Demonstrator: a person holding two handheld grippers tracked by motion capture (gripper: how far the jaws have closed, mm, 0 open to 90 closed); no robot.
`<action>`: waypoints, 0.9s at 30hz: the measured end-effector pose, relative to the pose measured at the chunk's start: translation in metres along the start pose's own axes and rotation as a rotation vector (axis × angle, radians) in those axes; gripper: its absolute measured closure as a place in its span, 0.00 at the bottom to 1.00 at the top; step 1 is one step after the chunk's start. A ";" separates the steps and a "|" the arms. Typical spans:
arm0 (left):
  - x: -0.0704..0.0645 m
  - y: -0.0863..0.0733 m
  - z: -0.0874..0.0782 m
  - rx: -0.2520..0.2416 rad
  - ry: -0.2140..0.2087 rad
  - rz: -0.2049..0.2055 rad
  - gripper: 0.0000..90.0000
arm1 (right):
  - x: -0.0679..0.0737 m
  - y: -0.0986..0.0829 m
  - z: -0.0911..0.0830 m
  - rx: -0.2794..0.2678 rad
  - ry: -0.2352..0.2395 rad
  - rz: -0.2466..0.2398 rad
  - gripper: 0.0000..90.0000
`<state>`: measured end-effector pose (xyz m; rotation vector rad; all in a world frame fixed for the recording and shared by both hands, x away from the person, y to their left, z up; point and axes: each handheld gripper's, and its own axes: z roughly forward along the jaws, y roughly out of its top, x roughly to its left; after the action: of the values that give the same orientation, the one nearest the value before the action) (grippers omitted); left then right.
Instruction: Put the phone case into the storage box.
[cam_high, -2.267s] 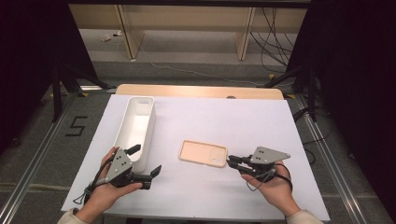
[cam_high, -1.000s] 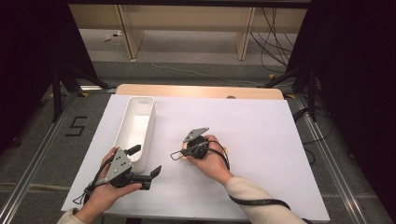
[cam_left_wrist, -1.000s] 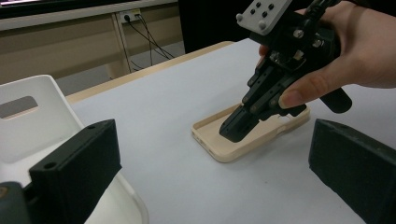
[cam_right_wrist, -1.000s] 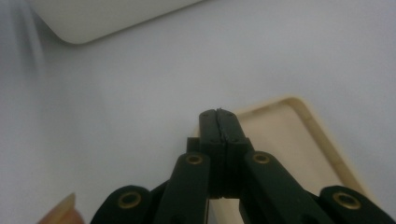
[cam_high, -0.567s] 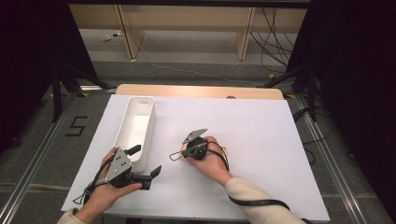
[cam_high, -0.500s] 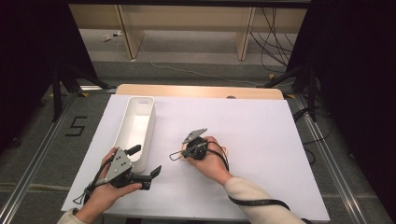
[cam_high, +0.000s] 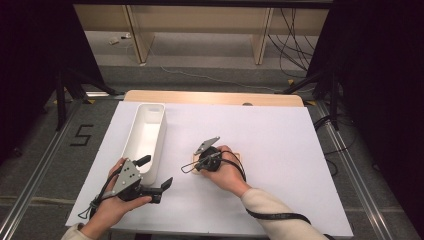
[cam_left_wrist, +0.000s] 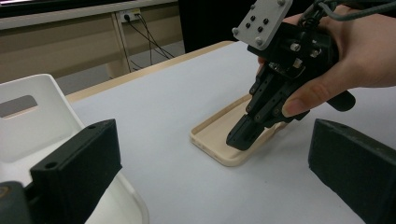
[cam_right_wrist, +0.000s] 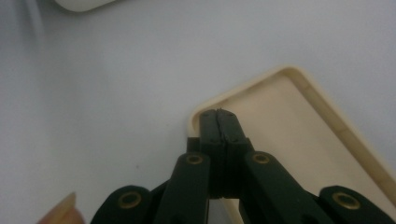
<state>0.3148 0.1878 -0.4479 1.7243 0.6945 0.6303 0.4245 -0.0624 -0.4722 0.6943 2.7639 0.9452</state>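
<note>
Our right gripper (cam_left_wrist: 243, 135) tipped down, fingers pressed together inside the beige case (cam_right_wrist: 299, 140), our left gripper (cam_high: 155, 172) low, fingers wide apart.

one white tabletop (cam_high: 280, 135) carries two objects: one beige phone case (cam_left_wrist: 224, 140), lying open side up, and one long white bin (cam_high: 145, 140). two hands work over it, a left hand (cam_high: 112, 205) and a right hand (cam_high: 227, 172), each holding one gripper, so two in all: the left gripper (cam_high: 157, 172) and the right gripper (cam_left_wrist: 240, 135). each gripper has two black jaws and one grey three-cornered plate on top. one cable trails from the right gripper across the tabletop. one number, a 5 (cam_high: 82, 135), is marked on the floor beside the tabletop.
</note>
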 end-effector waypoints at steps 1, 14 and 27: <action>0.000 0.000 0.000 0.000 0.000 0.000 0.02 | 0.000 0.000 0.000 0.003 0.005 0.002 1.00; 0.000 0.000 0.000 0.000 -0.002 -0.002 0.02 | 0.006 0.000 -0.005 0.056 0.025 -0.043 1.00; 0.000 0.000 0.000 0.000 0.002 -0.002 0.02 | 0.010 -0.004 -0.011 0.101 0.044 -0.068 1.00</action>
<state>0.3147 0.1880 -0.4479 1.7228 0.6979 0.6306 0.4113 -0.0666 -0.4652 0.5961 2.8709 0.8230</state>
